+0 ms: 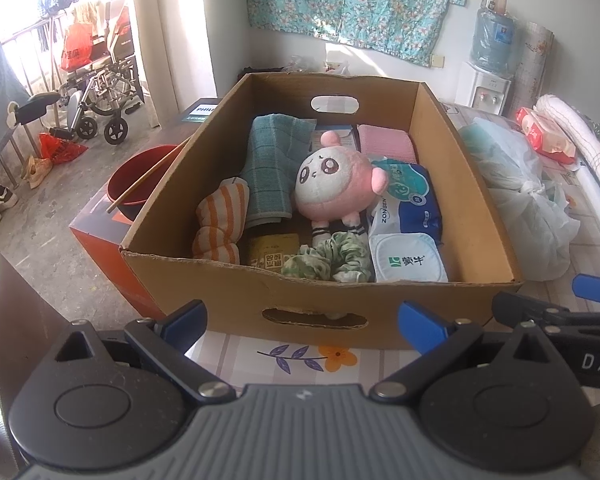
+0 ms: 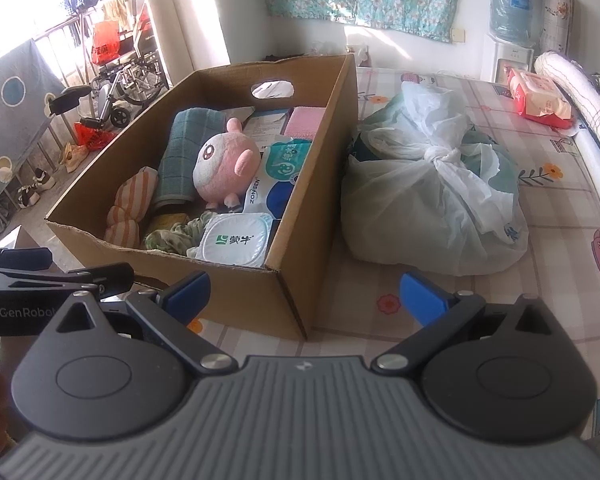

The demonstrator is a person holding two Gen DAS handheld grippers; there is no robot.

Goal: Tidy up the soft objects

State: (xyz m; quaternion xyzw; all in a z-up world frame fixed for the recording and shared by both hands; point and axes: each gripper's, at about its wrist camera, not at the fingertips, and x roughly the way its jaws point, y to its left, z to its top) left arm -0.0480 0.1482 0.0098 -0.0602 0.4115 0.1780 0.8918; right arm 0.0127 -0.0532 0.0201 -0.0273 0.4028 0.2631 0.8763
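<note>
A cardboard box (image 1: 440, 160) stands on the table and holds a pink plush toy (image 1: 334, 178), a teal towel (image 1: 270, 168), an orange striped cloth (image 1: 220, 220), a green scrunchie (image 1: 328, 262), a pink cloth (image 1: 384, 142) and tissue packs (image 1: 410, 200). The box (image 2: 312, 184) and the plush (image 2: 224, 160) also show in the right wrist view. My left gripper (image 1: 304, 324) is open and empty in front of the box's near wall. My right gripper (image 2: 304, 294) is open and empty at the box's near right corner.
A tied white plastic bag (image 2: 432, 184) lies right of the box on the floral tablecloth (image 2: 560, 216). A red tissue pack (image 2: 538, 96) and a rolled mat (image 2: 576, 84) lie at the far right. A red bowl with a stick (image 1: 140, 176) sits left of the box.
</note>
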